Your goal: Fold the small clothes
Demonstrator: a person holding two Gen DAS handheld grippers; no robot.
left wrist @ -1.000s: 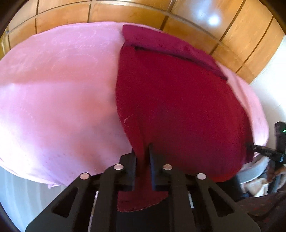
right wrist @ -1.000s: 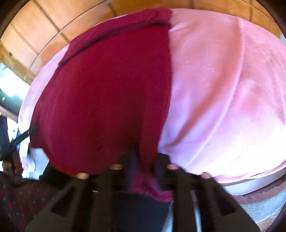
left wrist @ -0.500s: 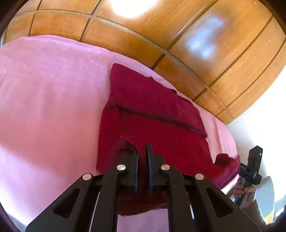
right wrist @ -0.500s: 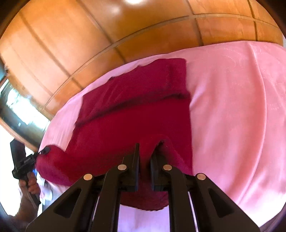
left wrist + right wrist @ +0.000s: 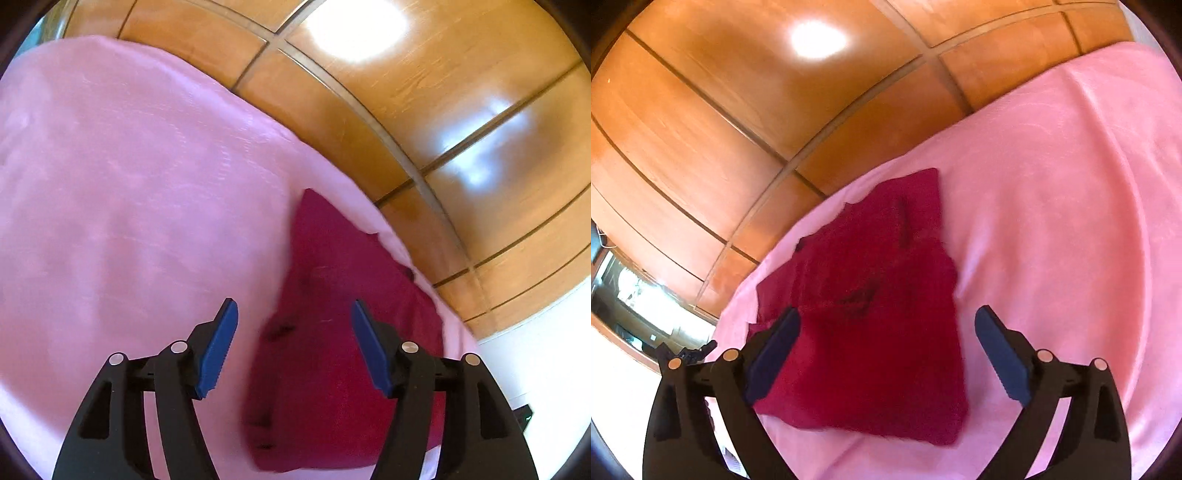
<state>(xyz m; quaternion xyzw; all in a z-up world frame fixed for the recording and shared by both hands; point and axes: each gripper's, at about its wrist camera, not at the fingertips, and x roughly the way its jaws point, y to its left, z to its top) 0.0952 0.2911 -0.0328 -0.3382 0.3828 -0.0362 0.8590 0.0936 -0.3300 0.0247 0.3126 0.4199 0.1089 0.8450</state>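
Wooden panels are rising behind the pink bed (image 5: 129, 192) where we are holding both left tongs (image 5: 293, 347) and right tongs (image 5: 886, 350) spread wide, empty, above the folded dark red garment (image 5: 871, 314) lying near the bed's edge.

garment (image 5: 871, 314): matt knit cloth | bedcover (image 5: 129, 203): smooth cloth | wall (image 5: 738, 92): glossy wood

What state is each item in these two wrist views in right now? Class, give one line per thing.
left gripper: open, holding nothing, above the cloth.
right gripper: open, holding nothing.
dark red garment: folded over on itself, lying free on the cover, slightly rumpled.
pink bed cover: spread out, a few soft creases.
wooden panelled wall: glossy, reflecting a light.
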